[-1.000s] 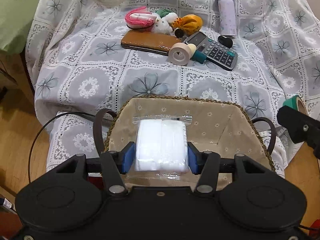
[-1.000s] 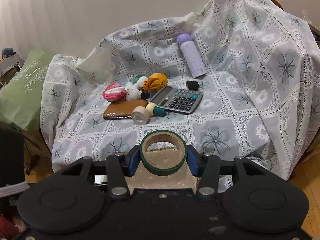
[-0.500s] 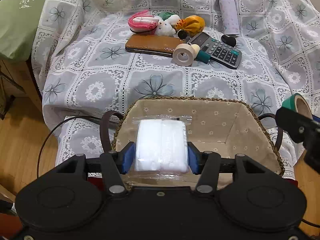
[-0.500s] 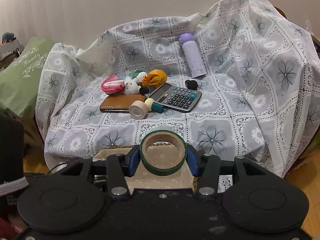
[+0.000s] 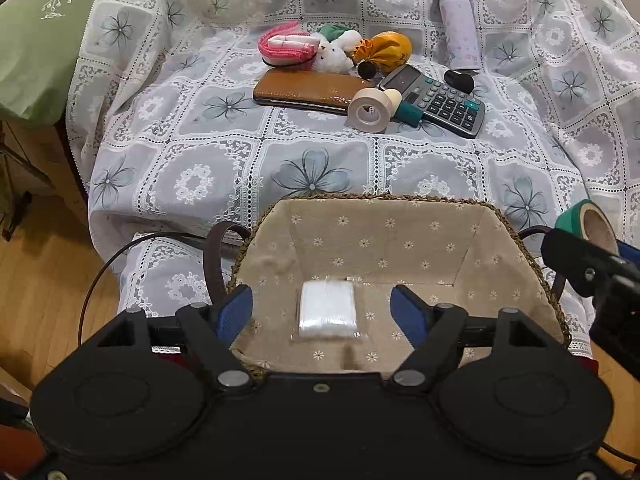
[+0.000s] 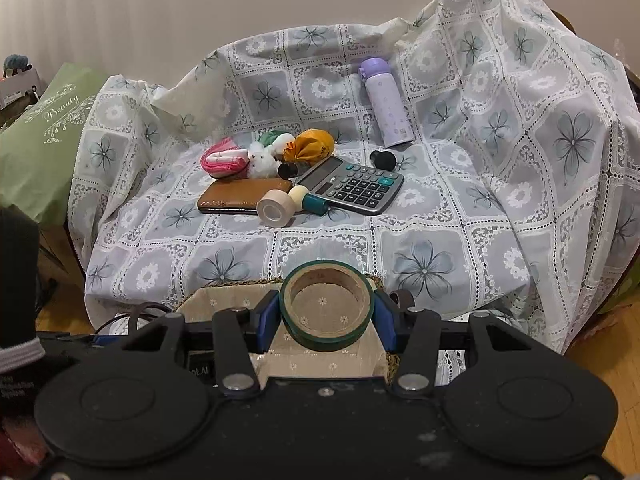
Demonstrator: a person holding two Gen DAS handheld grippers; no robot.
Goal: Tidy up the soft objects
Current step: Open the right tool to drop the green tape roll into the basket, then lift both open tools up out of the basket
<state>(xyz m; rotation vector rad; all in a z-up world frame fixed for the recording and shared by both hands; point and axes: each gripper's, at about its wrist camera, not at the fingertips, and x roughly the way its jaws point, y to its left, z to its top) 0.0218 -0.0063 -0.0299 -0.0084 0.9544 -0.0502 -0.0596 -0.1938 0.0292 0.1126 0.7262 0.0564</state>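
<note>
Left claw [image 5: 323, 312] just opened, dropping the tissue pack [image 5: 328, 311] onto the near basket [image 5: 520, 248] floor, so one soft item is stowed; right claw [image 6: 326, 317] grips green tape [image 6: 327, 307].

So on the flower-patterned lace cover [image 6: 424, 216] there's a grey calculator [image 6: 352, 185] lying flat, with a brown leather wallet [image 6: 244, 199] just left of it. A beige tape roll [image 6: 274, 208] sits on its edge in front of the wallet, touching a little teal bottle with a cream cap [image 6: 310, 200]. A purple flask [image 6: 386, 104] leans against the draped back. Small black thing [image 6: 382, 159] beside the calculator, can't tell what. Green "Beauty" cushion [image 6: 44, 136] off to the left, wood floor [image 5: 44, 280] below.
</note>
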